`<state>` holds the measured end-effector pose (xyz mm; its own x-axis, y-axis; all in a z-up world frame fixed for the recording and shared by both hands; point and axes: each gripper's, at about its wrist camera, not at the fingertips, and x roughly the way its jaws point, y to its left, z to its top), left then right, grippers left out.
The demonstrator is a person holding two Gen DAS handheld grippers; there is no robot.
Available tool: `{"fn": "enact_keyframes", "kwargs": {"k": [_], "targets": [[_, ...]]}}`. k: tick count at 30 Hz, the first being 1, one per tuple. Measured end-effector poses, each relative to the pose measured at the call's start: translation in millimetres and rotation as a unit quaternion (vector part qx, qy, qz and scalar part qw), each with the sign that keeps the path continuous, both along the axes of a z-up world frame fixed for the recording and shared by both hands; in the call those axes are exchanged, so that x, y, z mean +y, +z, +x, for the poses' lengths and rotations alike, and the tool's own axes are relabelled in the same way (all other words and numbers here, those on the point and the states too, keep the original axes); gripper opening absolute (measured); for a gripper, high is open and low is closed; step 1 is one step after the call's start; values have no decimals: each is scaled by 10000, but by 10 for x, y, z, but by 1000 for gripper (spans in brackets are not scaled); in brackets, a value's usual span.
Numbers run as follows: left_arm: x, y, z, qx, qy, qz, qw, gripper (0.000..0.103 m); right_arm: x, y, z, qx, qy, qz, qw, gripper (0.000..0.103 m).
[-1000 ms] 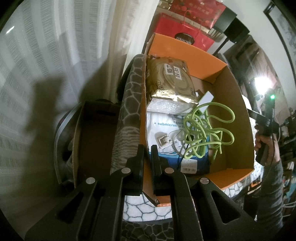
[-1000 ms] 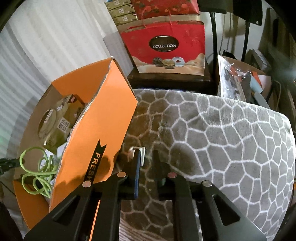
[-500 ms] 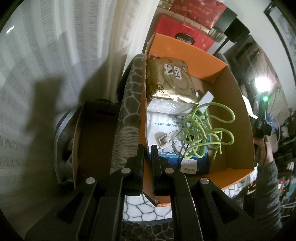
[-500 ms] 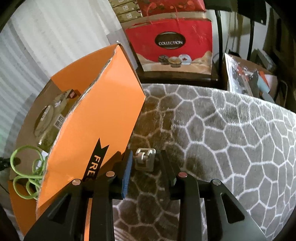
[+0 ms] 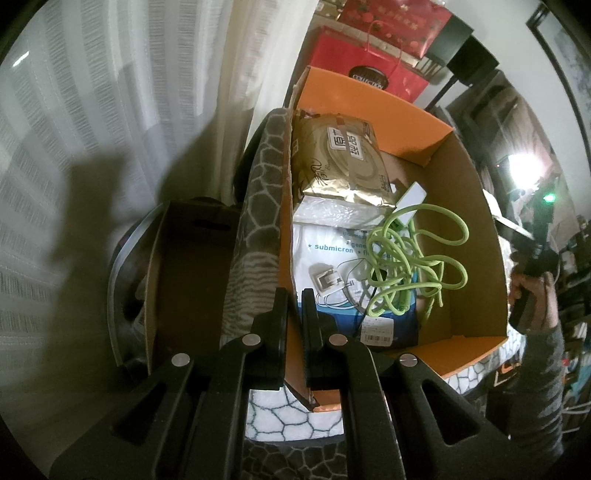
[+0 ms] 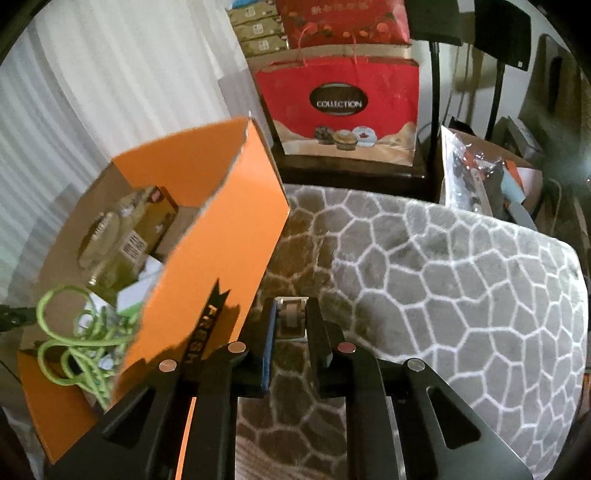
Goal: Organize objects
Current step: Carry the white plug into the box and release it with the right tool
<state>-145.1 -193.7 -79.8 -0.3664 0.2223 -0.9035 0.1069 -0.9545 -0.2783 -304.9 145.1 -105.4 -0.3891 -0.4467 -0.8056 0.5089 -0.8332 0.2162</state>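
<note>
Beside orange box (image 6: 207, 236), right gripper (image 6: 290, 321) jaws just clenched on small clip (image 6: 291, 319); left gripper (image 5: 291, 317) jaws grasping box wall.

White pleated curtain (image 6: 110, 74) across back left. Red paper gift bag (image 6: 340, 107) marked COLLECTION, upright on dark wooden table (image 6: 351, 177). Second red patterned bag (image 6: 340, 18) above it, stack of olive cartons (image 6: 258, 33) just beside that. Grey plush cushion (image 6: 461, 295) with white honeycomb lines in front of table. Clear plastic bag (image 6: 469, 173) of mixed items at cushion's far right edge. Thin black stand poles (image 6: 436, 92) behind. Open brown cardboard box (image 5: 192, 280) left of cushion, near curtain. Bright lamp glare (image 5: 524, 170) far right.
</note>
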Motion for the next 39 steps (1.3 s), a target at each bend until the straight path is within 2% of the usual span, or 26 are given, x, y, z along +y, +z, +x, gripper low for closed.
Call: {"fn": "enact_keyframes", "kwargs": {"k": [5,9,18,23,28,39], "targets": [[-7,-4,1,7,9,22,10000,6,52,354,112,158,112,-158,9997,14],[-16,-5,2,9,15,27,10000,6,-11,603,233,327,266,-71,9991,14],[-36,-4,4,9,43,71,10000,6,-436,941,630,361,966,-301,9942,14],[-38,-5,3,14,59,73,10000,6,-846,932,892,163,1514,-376,9876,14],[-35,-7,11,17,65,78,9999,6,-1254,795,1077,14,1893,-222,9817,14],[-47,-13,20,37,77,122,9999,6,-1840,463,1147,-303,2175,157,9755,14]]}}
